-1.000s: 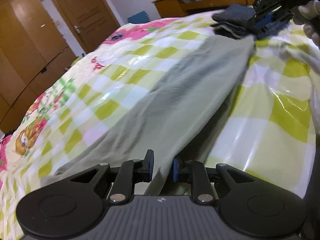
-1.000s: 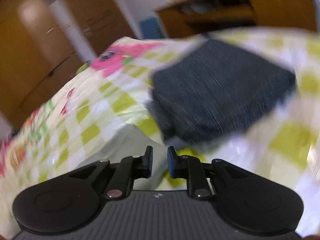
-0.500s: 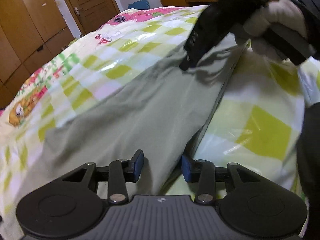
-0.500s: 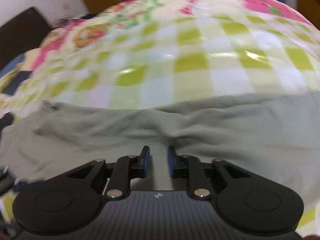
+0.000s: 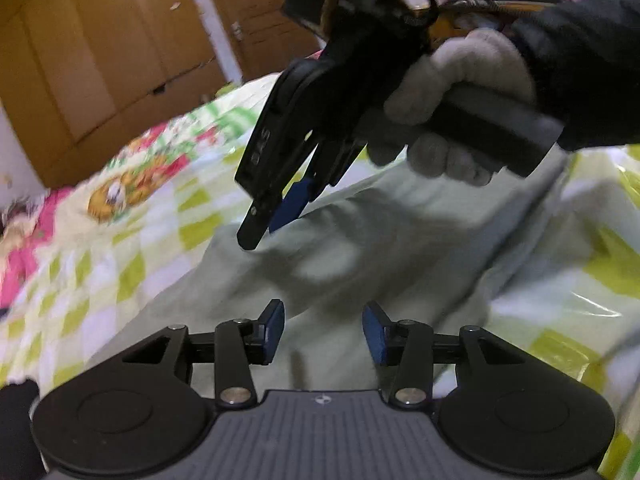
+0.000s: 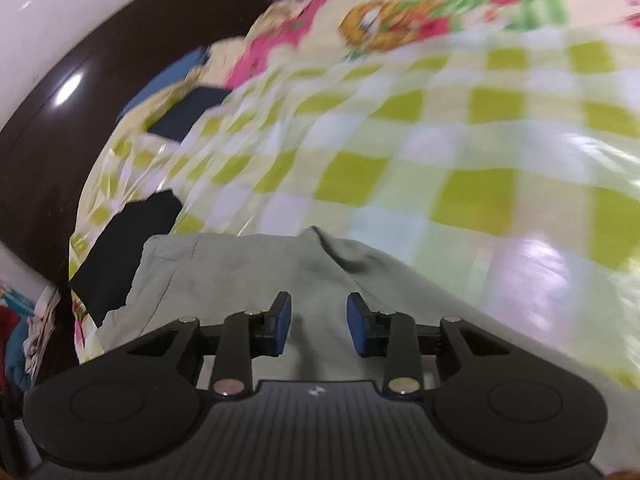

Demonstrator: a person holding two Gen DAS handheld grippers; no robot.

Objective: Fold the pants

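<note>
My left fingers [image 5: 323, 330] are spreading right now, nothing clamped btwn them; the grey-green pants [image 5: 360, 264] lie just under and ahead of the gap, w/ no pad pressing cloth. My right fingers [image 6: 319, 324] are also spreading, released, w/ pants fabric showing thru the gap but not pinched. Seen from my left wrist, the right gripper hangs above the pants' middle, tips aimed down at the cloth, held by my gloved hand [image 5: 456, 92] in a dark sleeve [image 5: 584, 52]; whether its tips touch the fabric I can't tell, too blurry. I take both sets as loose on purpose: prob. lining up for a fresh pinch on the pants before a fold, so opening first makes sense. The pants are spread long and flat on the bed, on the green-and-white checked cover [image 6: 460, 152], which is glossy, so I'd guess the cloth may slide when pulled. In the right wrist view the pants' near end shows a seam and a small raised ridge [image 6: 320, 240] just past my fingers; a black piece [image 6: 132, 240] sits beside the pants' left edge, part under it. Beyond the bed: dark headboard [image 6: 80, 92], wooden wardrobe [image 5: 100, 60]. No containers visible, so nothing to report inside any.
</note>
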